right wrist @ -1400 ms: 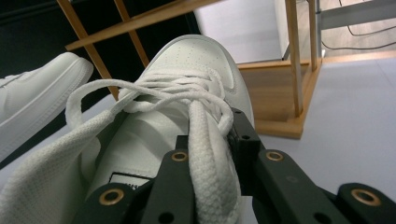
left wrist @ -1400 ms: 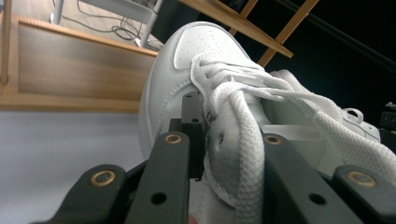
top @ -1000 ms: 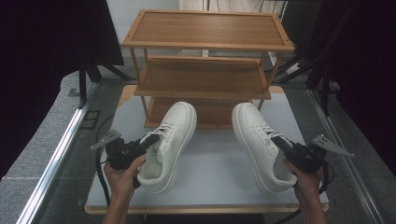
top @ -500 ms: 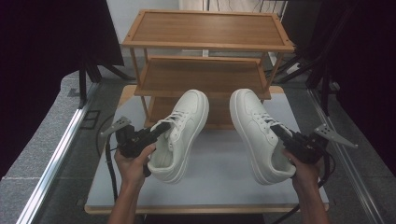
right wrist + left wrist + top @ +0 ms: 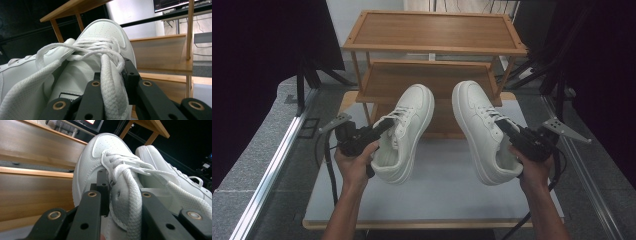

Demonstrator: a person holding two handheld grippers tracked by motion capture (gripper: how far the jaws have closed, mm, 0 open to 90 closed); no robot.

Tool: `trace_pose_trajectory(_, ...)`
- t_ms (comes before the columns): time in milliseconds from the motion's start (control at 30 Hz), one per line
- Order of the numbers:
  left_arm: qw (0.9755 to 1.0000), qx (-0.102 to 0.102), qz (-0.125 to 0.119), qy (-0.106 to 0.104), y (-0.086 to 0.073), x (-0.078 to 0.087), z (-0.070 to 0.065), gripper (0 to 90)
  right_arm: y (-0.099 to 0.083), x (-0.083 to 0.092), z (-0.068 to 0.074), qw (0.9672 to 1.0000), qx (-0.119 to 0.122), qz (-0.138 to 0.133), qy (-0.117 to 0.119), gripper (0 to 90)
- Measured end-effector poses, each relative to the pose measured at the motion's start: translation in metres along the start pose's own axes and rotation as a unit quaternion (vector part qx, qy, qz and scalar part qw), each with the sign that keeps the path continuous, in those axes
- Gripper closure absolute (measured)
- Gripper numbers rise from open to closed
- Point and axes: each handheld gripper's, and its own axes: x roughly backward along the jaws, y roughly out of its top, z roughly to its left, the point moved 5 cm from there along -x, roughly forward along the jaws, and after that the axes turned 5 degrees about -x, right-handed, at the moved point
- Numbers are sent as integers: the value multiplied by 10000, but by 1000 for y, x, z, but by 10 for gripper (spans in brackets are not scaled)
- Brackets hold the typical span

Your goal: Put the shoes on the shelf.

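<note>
Above the pale table (image 5: 437, 200), the high view shows the left gripper (image 5: 382, 127) and right gripper (image 5: 504, 127) each lifting a white leather low-top sneaker, the left shoe (image 5: 409, 130) and right shoe (image 5: 479, 130), toes toward the three-tier wooden shoe rack (image 5: 432, 35), whose shelves look bare. From the left gripper view, jaws are clamped on the padded tongue (image 5: 125, 202) and laces: soft there, so the light shoe may sag. From the right gripper view, jaws likewise pinch tongue (image 5: 110, 85) and collar.
</note>
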Motion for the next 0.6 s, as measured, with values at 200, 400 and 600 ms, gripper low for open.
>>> trace_pose_trajectory(200,9999,-81,-47,64,8,-3,-3,799,6,-5,6,10000,-13,-20,8,820)
trace_pose_trajectory(400,9999,-64,-72,68,14,-10,-7,799,12,-14,15,10000,47,11,-61,819)
trace_pose_trajectory(600,9998,-152,-67,128,21,-16,-8,799,16,-22,18,10000,3,16,-82,819)
